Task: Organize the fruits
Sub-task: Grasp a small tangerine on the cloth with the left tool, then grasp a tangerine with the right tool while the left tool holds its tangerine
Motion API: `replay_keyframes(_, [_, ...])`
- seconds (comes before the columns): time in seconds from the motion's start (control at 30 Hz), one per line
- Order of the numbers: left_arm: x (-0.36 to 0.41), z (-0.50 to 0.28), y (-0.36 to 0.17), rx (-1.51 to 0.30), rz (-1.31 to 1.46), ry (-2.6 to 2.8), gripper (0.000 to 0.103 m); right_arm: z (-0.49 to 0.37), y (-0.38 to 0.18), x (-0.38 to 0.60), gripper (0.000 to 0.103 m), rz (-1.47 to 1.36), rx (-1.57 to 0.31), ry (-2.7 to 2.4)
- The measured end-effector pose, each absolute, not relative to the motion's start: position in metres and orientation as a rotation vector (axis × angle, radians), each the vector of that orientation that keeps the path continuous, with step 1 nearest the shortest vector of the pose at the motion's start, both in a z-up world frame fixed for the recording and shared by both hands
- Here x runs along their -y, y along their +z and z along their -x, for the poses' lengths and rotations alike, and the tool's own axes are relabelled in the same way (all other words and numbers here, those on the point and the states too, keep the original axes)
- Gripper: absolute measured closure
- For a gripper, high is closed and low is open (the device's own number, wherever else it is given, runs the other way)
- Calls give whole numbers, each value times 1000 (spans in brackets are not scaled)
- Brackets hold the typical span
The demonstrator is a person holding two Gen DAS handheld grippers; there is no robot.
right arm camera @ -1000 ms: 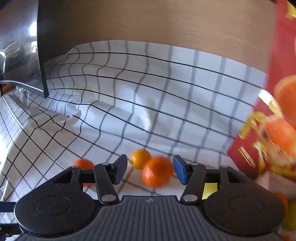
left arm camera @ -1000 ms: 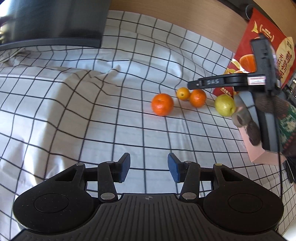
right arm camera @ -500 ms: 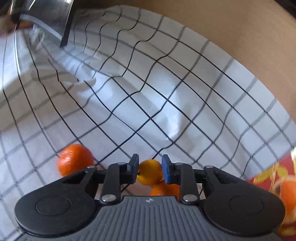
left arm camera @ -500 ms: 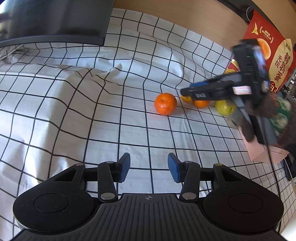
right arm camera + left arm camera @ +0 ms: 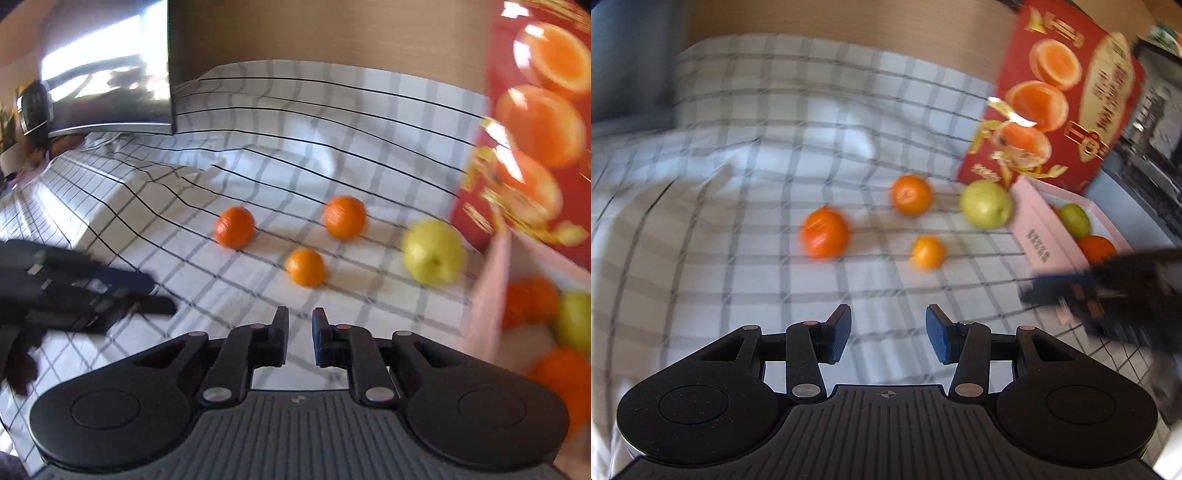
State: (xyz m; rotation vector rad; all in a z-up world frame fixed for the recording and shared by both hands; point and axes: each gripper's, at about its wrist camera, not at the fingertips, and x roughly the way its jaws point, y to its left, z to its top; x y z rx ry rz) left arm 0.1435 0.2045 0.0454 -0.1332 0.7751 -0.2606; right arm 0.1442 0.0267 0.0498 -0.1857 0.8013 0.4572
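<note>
Three loose oranges and one yellow-green fruit are seen on the checked cloth (image 5: 332, 110). The small orange (image 5: 306, 267) lies nearest to the right gripper (image 5: 300, 338), and nothing is held between its jaws, which are drawn close together with only a narrow gap. This orange rests free on the cloth in front of the fingertips, so it is judged that no grasp is made on it at this moment.

Further back, a second orange (image 5: 235, 226) and a third orange (image 5: 345, 217) are placed apart from each other. The pear-like fruit (image 5: 433, 252) lies just beside the pink box (image 5: 1039, 236). In this box, some oranges and a green fruit are already kept, so it is probably the place where the fruits are collected. Behind it, a red carton (image 5: 1067, 92) printed with oranges is standing.

The left gripper (image 5: 888, 334) is held above bare cloth with its blue pads (image 5: 840, 332) well apart, and nothing is between them. It is probably kept ready for the next fruit.
</note>
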Motion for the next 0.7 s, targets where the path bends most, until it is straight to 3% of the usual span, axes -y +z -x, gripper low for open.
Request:
replay_keyframes(0.1, [-172, -167, 42, -745, 32, -294, 53, -122, 49, -4, 75, 164, -812, 406])
replay_keyframes(0.23, [-140, -193, 26, -761, -101, -259, 50, -96, 45, 17, 70, 154, -826, 346])
replay_keyframes(0.3, [-136, -201, 20, -779, -103, -250, 56, -86, 46, 27, 63, 148, -824, 324])
replay_keyframes(0.37, [-134, -203, 16, -789, -105, -250, 66, -76, 47, 35, 62, 149, -820, 311])
replay_keyframes(0.63, [-153, -167, 23, -798, -20, -231, 66, -68, 51, 51, 60, 148, -793, 291])
replay_keyframes(0.7, [-163, -151, 27, -807, 17, -221, 66, -78, 55, 48, 56, 143, -771, 302])
